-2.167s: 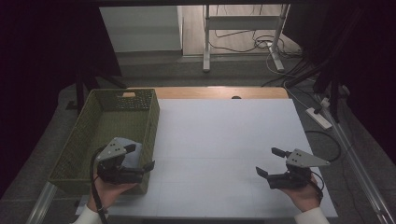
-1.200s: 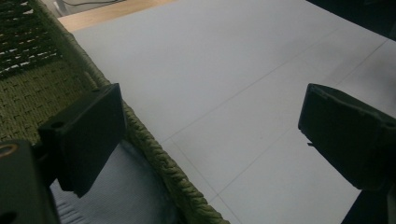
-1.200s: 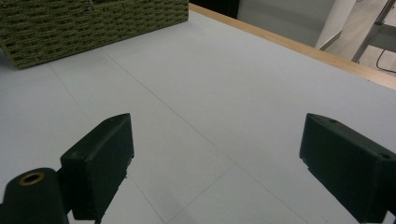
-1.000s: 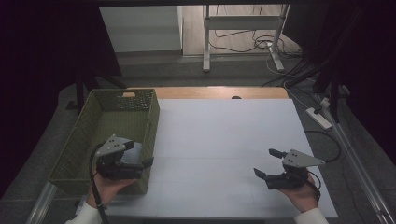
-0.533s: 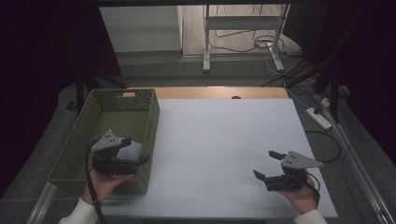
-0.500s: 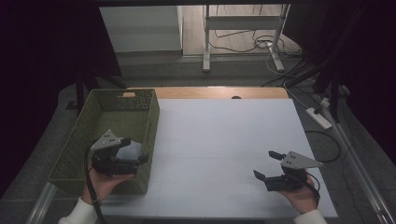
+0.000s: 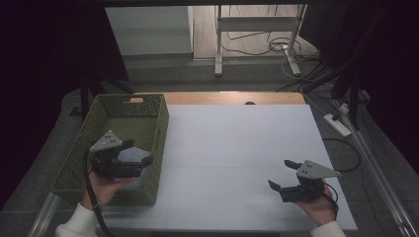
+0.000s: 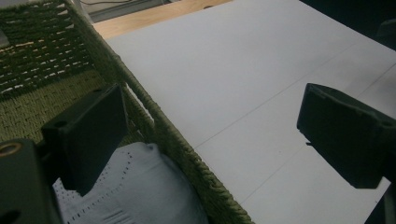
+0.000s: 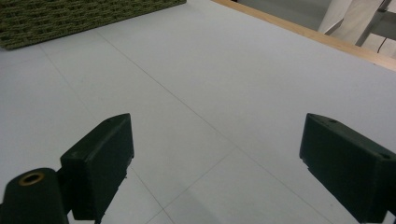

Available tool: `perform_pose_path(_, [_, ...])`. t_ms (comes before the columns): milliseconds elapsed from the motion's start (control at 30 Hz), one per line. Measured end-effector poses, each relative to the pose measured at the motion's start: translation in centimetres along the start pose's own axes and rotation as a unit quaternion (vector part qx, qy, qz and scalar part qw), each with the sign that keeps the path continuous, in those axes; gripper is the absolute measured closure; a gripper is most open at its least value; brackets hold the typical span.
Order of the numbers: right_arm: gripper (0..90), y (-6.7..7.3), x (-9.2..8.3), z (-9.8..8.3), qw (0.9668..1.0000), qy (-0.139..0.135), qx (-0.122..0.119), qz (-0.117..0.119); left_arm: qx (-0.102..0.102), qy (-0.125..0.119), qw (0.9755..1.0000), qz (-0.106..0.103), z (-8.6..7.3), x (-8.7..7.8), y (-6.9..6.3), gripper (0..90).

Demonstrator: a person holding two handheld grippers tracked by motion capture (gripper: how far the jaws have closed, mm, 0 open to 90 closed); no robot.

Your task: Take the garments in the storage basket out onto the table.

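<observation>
Apparently near its end, the work had the pale cloth lying in the green basket at near left, while the left gripper above it and the right gripper at near right both gaped empty.

Green woven basket; pale dotted cloth.

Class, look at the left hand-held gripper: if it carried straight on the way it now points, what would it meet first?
Probably the green basket's near wall: the left hand-held gripper has its open jaws straddling that wall, one jaw over the white cloth inside, the other over the white table. Depth is uncertain.
</observation>
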State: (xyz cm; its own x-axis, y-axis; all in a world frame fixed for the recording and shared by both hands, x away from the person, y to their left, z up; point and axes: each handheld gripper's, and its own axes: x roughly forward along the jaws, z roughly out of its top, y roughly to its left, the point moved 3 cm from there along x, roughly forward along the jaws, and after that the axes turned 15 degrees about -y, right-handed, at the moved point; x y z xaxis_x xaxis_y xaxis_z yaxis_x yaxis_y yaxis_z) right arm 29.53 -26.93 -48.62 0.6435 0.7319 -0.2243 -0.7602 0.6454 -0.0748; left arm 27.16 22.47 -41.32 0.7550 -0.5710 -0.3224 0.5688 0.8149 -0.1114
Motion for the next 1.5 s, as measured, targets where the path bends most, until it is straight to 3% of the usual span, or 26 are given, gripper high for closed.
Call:
perform_pose_path(233, [10.3,0.0,0.0,0.1,1.0,0.0,0.0,0.001,0.004,0.002,1.0,0.004,0.4,0.0,0.3,8.4])
perform_pose_path(833, [10.3,0.0,0.1,0.0,1.0,0.003,-0.002,0.001,0.001,0.014,0.9995,0.029,1.1,0.0,2.7,8.4])
perform_pose_path(1500, [10.3,0.1,0.2,-0.3,0.9999,0.012,-0.006,0.002,-0.008,0.04,0.9978,0.052,0.8,0.3,5.3,8.4])
